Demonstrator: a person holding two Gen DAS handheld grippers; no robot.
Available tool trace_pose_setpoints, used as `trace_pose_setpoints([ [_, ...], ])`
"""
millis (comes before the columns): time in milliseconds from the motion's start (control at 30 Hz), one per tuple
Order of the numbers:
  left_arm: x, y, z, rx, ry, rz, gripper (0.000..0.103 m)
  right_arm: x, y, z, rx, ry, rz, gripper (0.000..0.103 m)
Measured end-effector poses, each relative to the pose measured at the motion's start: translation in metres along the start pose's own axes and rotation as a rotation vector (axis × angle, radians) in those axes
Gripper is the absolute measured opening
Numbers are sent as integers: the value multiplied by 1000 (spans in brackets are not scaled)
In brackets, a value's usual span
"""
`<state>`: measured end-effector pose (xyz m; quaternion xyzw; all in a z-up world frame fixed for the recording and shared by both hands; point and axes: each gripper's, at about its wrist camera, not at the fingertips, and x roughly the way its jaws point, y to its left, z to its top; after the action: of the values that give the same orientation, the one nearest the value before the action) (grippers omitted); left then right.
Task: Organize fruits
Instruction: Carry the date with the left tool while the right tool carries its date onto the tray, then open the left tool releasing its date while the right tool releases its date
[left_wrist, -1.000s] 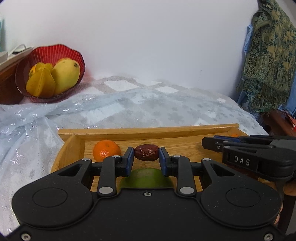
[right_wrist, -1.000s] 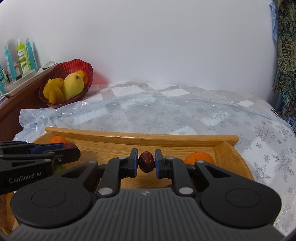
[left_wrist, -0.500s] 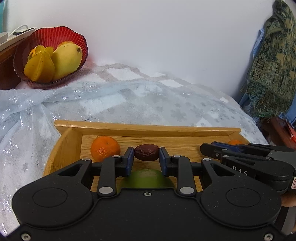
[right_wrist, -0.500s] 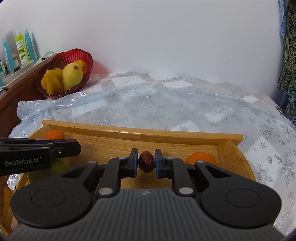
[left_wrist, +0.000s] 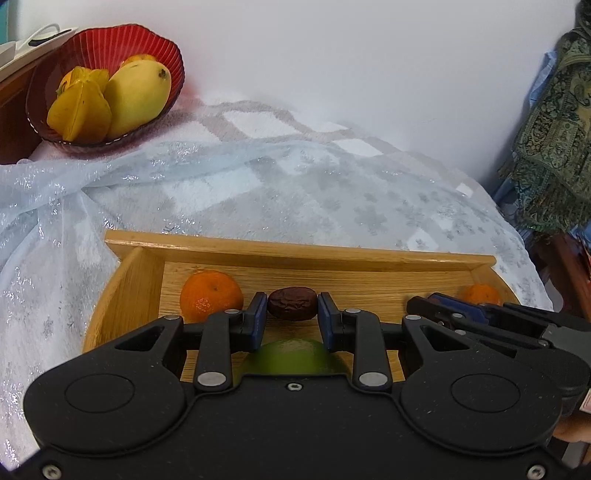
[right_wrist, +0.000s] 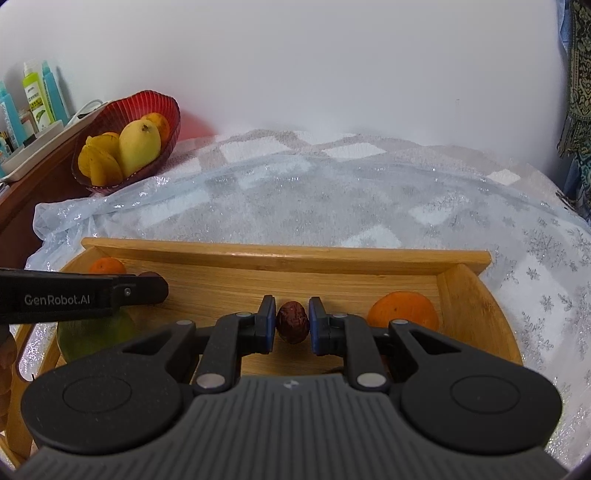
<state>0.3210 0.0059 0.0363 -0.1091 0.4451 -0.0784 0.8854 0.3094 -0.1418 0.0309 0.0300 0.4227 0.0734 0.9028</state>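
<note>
A wrinkled dark-red dried date (left_wrist: 292, 303) sits clamped sideways in the left tool (left_wrist: 291, 314), low centre of frame, above the light wooden tray (left_wrist: 295, 253). The right tool (right_wrist: 291, 323) pinches a second wrinkled date (right_wrist: 291, 322) upright. "GenRobot.AI" reads on the left tool's side at mid-left. Two orange mandarins (right_wrist: 402, 310) and a green fruit (right_wrist: 96, 332) lie in the tray; a red ribbed bowl (right_wrist: 147, 107), upper left, holds yellow fruit.

The green fruit (left_wrist: 291, 356) is largely hidden behind the left tongs' (left_wrist: 291, 314) body.

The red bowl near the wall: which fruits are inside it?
Inside the red bowl are a yellow mango, a starfruit and an orange behind them. Anything underneath them is covered.
</note>
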Motion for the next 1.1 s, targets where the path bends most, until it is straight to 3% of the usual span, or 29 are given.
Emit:
trace_pose_setpoints([
  [433,5,-3,7,-20,36,23,28,0,-2,0,16,1,7,22],
  [767,6,-1,7,-26,35,15,29,0,-2,0,22,-1,6,34],
  [867,6,-1,7,-26,35,3,38,-1,-2,0,23,-4,7,35],
  [933,5,-3,6,-17,35,1,45,-2,-2,0,23,-10,10,45],
  [1100,1,-6,2,-5,32,2,58,-6,-3,0,22,-25,18,52],
])
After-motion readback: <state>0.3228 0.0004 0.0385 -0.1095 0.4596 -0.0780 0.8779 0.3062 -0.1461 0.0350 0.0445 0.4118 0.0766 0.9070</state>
